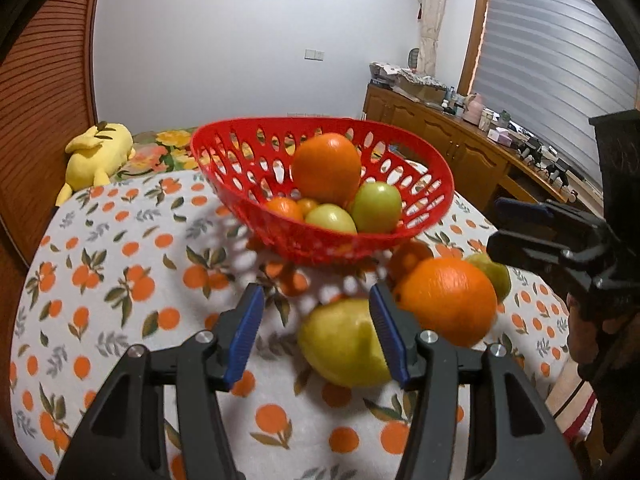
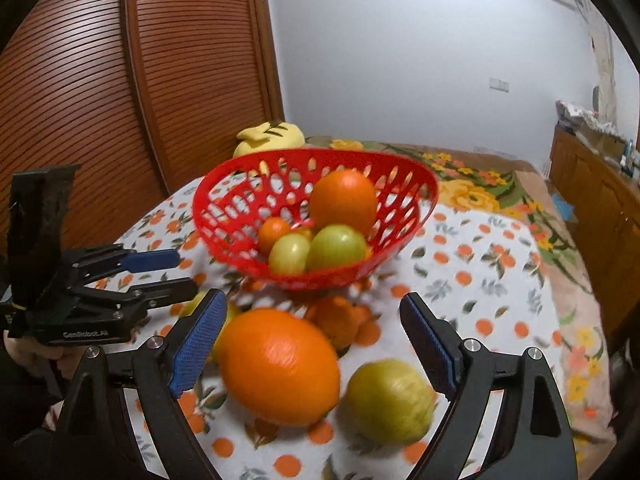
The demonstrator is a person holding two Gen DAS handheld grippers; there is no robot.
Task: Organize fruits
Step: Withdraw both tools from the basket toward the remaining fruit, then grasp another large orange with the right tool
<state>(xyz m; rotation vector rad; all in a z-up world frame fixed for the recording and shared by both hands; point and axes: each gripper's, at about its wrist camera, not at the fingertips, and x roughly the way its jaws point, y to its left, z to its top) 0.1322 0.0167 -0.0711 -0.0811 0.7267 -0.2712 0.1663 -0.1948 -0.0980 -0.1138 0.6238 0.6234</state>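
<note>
Fruits lie loose on the orange-print cloth of the desk (image 2: 500, 280) before the red perforated plastic basket (image 2: 224, 200): a large orange (image 2: 280, 364), a yellow-green lemon (image 1: 340, 344) and others. Both the left tongs (image 1: 316, 332) and right tongs (image 2: 312, 344) gape, released and empty. Since the left blue pads (image 1: 246, 332) straddle only part of the lemon, I judge an off-centre squeeze could squirt it away or nudge the round orange into rolling.

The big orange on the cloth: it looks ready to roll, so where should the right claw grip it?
Across its widest middle, coming from above and the near side. The big orange lies on the tablecloth between the open right claw fingers; a lemon crowds one side.
</note>
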